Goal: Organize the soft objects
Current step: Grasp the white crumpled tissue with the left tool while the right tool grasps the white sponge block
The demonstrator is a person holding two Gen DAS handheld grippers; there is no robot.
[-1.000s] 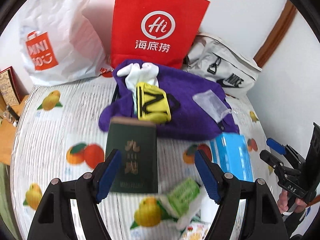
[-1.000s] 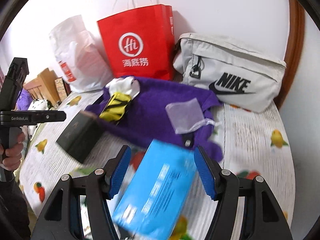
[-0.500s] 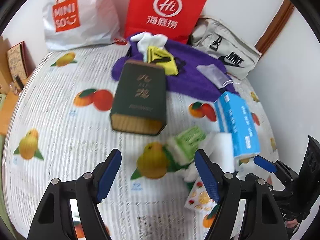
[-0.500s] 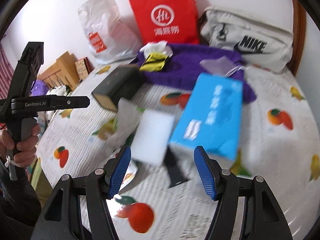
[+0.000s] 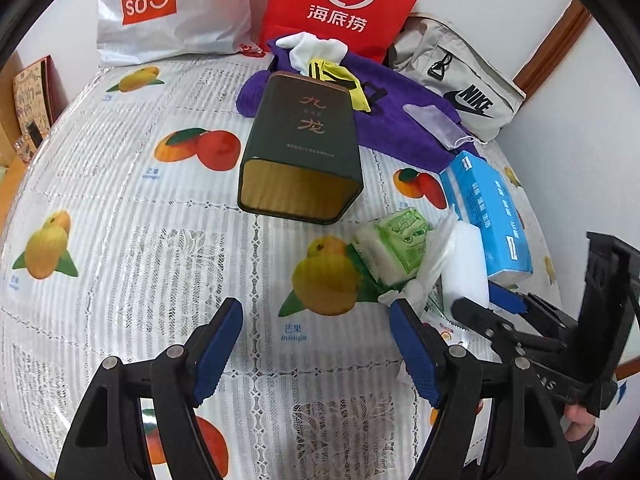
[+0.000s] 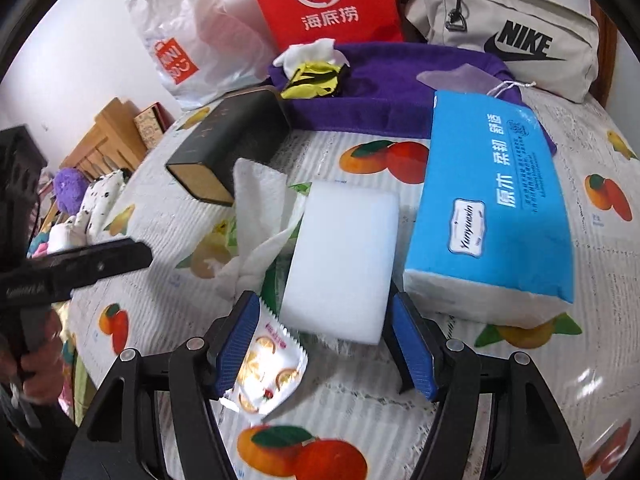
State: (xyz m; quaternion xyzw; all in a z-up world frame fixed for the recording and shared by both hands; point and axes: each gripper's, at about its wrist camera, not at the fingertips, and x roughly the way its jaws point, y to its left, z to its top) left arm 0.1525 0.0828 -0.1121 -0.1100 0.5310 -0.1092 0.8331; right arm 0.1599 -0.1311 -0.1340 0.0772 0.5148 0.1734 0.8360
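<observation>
Left gripper: jaws stood wide apart, holding nothing, above the tablecloth printed with fruit and the word "mango".
Right gripper: jaws spread, nothing clamped; near end of the white sponge lay between its fingertips.
Tissue pack: blue, marked "Yunyuexin", at 2 o'clock from the sponge, just beside it.
Green packet: at 9 o'clock from the sponge, lettering unreadable.
Tin: dark green, gold Chinese characters, lying on its side.
Red bag: "Hi" logo, at 12 o'clock.
White bag: "MINISO", at 11 o'clock.
Grey bag: "NIKE", at 1 o'clock.
Purple cloth: spread before the bags.
Sachet: orange slices printed, touching the right gripper's left finger.
</observation>
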